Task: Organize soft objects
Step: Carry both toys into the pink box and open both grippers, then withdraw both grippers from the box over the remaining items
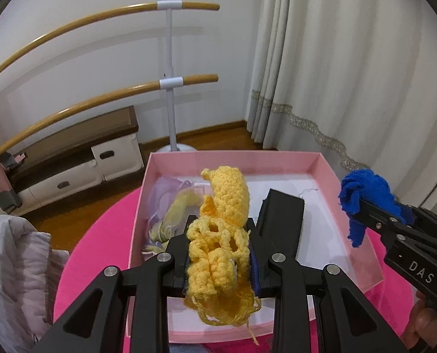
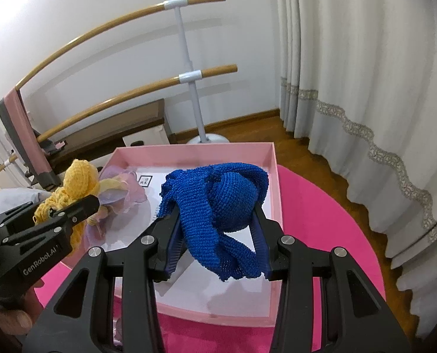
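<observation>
Pink box (image 2: 272, 176) rims lie below both loaded grippers.

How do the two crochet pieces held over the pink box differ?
The yellow piece sits in the left gripper, the blue piece in the right gripper. Yellow looks lacy, with loose yarn trailing; blue is a tighter knit. Both are clamped above the box.

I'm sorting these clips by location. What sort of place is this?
Most likely a room in a home, perhaps used for dance practice: a freestanding ballet barre stands by the wall, full-length curtains hang to a wooden floor, and a low drawer cabinet sits behind.
</observation>
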The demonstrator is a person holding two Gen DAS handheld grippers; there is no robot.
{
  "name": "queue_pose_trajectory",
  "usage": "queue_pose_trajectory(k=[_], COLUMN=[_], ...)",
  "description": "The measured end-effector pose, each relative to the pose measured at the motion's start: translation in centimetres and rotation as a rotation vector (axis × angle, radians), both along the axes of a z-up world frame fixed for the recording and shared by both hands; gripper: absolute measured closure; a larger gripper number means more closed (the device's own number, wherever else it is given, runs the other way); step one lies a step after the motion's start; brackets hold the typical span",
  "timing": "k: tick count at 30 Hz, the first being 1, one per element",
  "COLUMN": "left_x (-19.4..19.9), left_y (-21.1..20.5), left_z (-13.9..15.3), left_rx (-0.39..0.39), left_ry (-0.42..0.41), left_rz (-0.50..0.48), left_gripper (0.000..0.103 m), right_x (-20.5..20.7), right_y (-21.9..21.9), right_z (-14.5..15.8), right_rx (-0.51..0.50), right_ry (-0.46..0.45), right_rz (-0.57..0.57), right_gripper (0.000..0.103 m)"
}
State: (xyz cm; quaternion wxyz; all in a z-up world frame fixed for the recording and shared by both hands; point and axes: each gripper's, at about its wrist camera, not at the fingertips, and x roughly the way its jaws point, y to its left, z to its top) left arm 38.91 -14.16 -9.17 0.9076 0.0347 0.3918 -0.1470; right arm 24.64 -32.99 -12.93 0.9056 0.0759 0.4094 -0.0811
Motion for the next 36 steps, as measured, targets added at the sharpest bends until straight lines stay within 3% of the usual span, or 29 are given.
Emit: queue_pose_trajectory(k=[5,7,9,15,24,36], left_x=[1.2,1.2,1.2,0.2,-5.8,-15.4], left_y=[-0.8,-1.0,-1.1,0.2,2.6,5.7], left_z=[-0.8,-1.0,-0.9,-0.8,0.2,1.8], left_rx=[0.020,0.028,0.034,0.012,0.035,0.057], left_ry=[0.011,0.010,-0.008,-0.039,-0.125,-0.211], left_rz=[0.001,-0.003,0.004,0.024,0.075,0.116], left_gripper=[0.068,0.056,0.031,0.013,0.002,0.000], right_x=[1.1,1.3,1.2,-0.2,-3.3,-10.7], right_y=[-0.1,-0.2,-0.4,-0.5,0.3,4.1], right_z=[-1.8,-2.5,-3.2,-2.7,0.4,5.8], right_rx=[0.008,0.014,0.021,0.028,0.022,0.011], right_ry=[0.047,0.067,0.079,0.049,-0.026,-0.185], right_rz=[0.001,-0.003,-0.012,-0.030,-0.064,-0.063], right_gripper=[0.061,0.054,0.049,0.000,0.000,0.000])
